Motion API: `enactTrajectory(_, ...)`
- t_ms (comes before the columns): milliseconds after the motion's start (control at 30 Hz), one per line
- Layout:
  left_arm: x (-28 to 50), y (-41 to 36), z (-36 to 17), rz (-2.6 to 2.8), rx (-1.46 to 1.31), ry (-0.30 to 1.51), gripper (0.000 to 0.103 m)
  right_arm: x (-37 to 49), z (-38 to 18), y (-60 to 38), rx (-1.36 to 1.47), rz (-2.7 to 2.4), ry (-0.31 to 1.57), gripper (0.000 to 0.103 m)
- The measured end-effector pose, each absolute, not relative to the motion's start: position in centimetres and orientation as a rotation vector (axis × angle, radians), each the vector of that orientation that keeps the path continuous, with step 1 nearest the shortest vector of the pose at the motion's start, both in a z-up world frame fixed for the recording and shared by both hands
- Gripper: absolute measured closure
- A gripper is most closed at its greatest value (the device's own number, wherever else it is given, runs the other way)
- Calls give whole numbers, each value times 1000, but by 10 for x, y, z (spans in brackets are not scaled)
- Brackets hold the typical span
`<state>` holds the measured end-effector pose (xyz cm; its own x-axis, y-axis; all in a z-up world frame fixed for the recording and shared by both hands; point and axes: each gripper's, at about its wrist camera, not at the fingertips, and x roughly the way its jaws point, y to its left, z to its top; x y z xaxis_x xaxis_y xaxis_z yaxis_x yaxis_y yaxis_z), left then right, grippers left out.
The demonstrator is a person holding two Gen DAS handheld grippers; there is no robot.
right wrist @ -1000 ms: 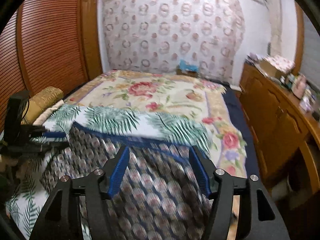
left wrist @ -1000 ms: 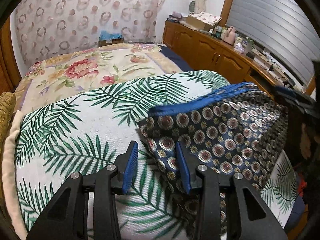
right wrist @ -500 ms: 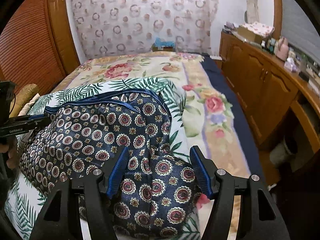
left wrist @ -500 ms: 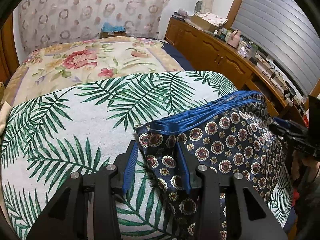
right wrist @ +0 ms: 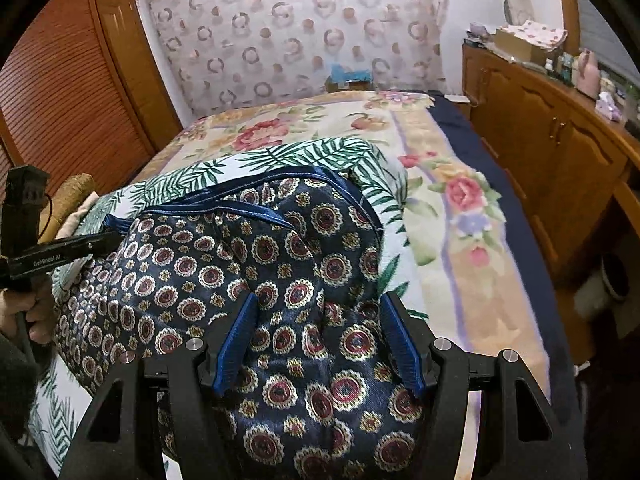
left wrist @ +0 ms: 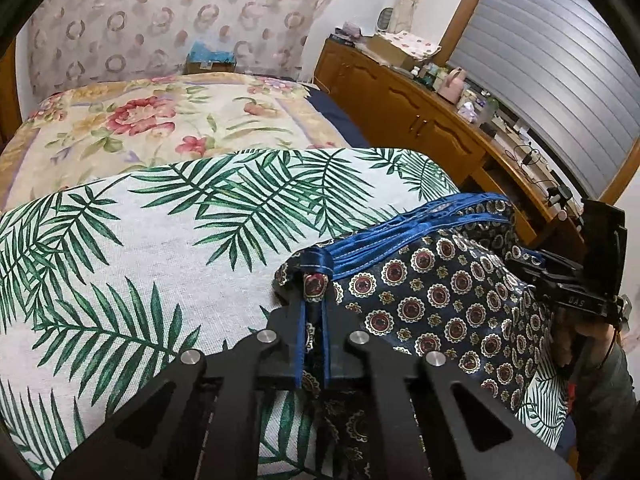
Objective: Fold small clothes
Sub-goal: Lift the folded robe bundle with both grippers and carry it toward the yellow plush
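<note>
A navy garment with red-and-cream medallions and a blue satin waistband (left wrist: 448, 296) lies on a palm-leaf cloth (left wrist: 168, 240) on the bed. My left gripper (left wrist: 313, 292) is shut on the garment's left waistband corner. In the right wrist view the garment (right wrist: 248, 248) spreads under my right gripper (right wrist: 318, 316), which is open with its blue pads on either side of the cloth. The left gripper shows at that view's left edge (right wrist: 60, 254); the right gripper shows at the left wrist view's right edge (left wrist: 576, 280).
A floral bedspread (right wrist: 460, 208) covers the bed beyond the palm-leaf cloth. A wooden cabinet (right wrist: 552, 132) with clutter on top runs along the right. A slatted wooden door (right wrist: 68, 92) stands at left. A woven cushion (right wrist: 70, 196) lies at the bed's left edge.
My left gripper has closed on the waistband corner. My right gripper, still open, has moved forward over the garment, whose right side is more bunched.
</note>
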<state>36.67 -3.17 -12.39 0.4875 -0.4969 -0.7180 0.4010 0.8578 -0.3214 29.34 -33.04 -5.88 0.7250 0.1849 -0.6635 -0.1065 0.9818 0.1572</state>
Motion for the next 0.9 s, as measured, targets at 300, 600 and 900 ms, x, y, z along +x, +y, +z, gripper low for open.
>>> enactTrajectory(300, 372, -35, -127, -544, -105, 928, 91, 288, -59, -323, 56, 169, 704, 61)
enactTrajectory(600, 352, -38, -106, -596, -54, 842, 99, 297, -67, -330, 87, 195, 739, 71)
enactTrajectory(900, 316, -3, -68, -566, -60, 751, 99, 295, -57, -306, 24, 247, 724, 80)
